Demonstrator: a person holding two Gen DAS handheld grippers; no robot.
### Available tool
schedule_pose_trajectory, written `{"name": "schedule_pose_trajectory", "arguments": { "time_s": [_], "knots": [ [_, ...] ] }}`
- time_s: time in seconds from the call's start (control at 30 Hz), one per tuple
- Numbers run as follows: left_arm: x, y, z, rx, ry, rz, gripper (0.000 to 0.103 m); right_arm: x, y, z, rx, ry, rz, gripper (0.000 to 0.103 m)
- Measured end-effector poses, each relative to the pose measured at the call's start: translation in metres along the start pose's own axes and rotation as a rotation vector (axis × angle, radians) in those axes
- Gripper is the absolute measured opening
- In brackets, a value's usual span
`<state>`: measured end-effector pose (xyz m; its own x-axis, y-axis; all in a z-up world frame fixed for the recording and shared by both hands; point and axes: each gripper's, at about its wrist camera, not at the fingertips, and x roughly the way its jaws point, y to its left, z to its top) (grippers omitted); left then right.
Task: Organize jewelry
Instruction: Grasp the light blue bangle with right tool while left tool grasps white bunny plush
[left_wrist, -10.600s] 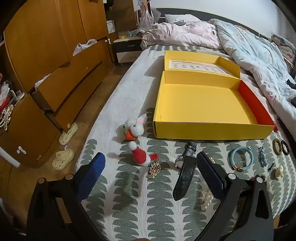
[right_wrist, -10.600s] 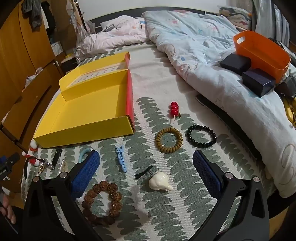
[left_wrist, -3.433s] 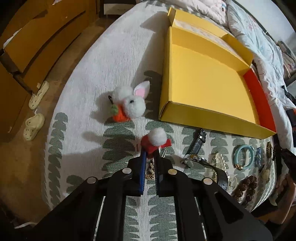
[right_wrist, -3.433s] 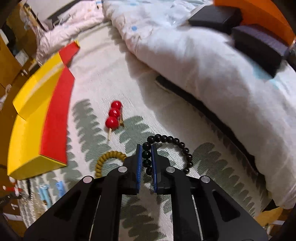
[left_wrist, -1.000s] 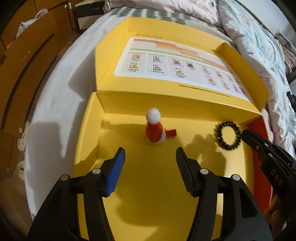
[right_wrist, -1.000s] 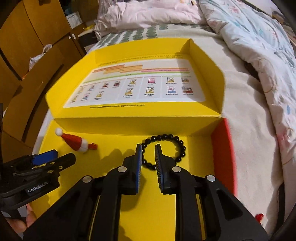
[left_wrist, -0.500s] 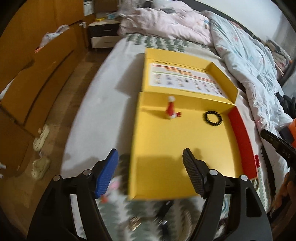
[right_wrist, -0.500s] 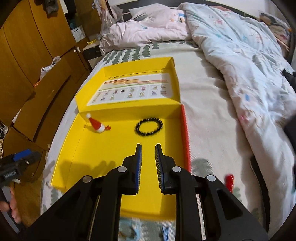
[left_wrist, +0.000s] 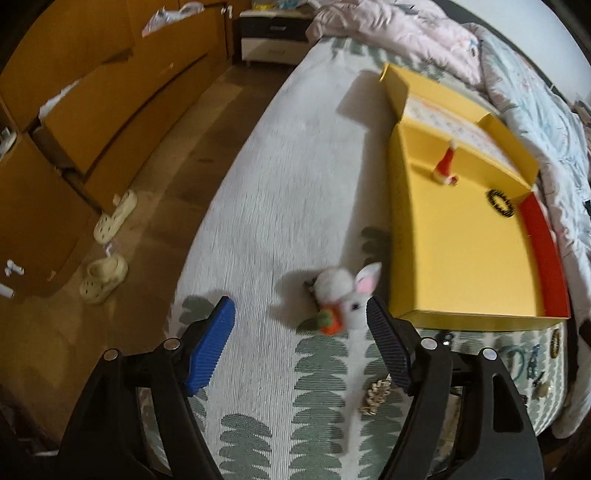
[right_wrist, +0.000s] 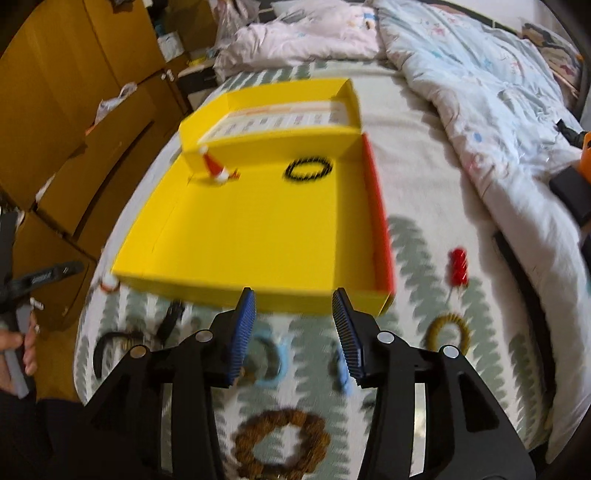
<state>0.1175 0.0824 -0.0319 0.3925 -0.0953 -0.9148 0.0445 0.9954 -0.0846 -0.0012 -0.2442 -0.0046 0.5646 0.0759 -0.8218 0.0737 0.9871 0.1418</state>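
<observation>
Nearest the right gripper (right_wrist: 293, 325), whose jaws had just been opening and held nothing, lay one brown bead bracelet (right_wrist: 282, 441), one blue ring (right_wrist: 271, 363) and one tan bracelet (right_wrist: 447, 329). The left gripper (left_wrist: 301, 339), spread wide and empty, hung over one plush rabbit (left_wrist: 345, 297). This looked like the step between drop-offs, so the next move called for lowering onto the rabbit and closing on it. Farther off, the yellow box (left_wrist: 400, 229) held two things: one Santa-hat charm (left_wrist: 445, 166) and one black bead bracelet (left_wrist: 500, 202).
</observation>
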Motion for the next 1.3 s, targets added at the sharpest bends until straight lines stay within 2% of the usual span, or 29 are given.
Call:
{"name": "schedule_pose_trajectory", "arguments": {
  "time_s": [0.13, 0.33, 0.63, 0.9, 1.13, 1.3],
  "knots": [
    [0.016, 0.003, -0.004, -0.002, 0.047, 0.002, 0.073, 0.017, 0.012, -0.02, -0.028, 0.059, 0.005, 0.047],
    [0.023, 0.003, -0.005, 0.01, 0.06, 0.024, 0.073, 0.048, 0.017, -0.039, -0.032, 0.138, -0.002, 0.047],
    [0.034, 0.001, 0.0, 0.007, 0.081, 0.017, 0.073, 0.066, 0.019, -0.042, -0.045, 0.16, -0.012, 0.047],
    [0.03, 0.003, 0.004, -0.047, 0.071, -0.041, 0.073, 0.074, 0.015, -0.042, -0.043, 0.165, -0.001, 0.047],
    [0.038, -0.004, 0.007, -0.045, 0.092, -0.045, 0.073, 0.081, 0.016, -0.042, -0.058, 0.172, -0.015, 0.047],
    [0.05, -0.01, 0.013, -0.029, 0.115, -0.016, 0.073, 0.089, 0.02, -0.042, -0.079, 0.182, -0.031, 0.046]
  ]
}}
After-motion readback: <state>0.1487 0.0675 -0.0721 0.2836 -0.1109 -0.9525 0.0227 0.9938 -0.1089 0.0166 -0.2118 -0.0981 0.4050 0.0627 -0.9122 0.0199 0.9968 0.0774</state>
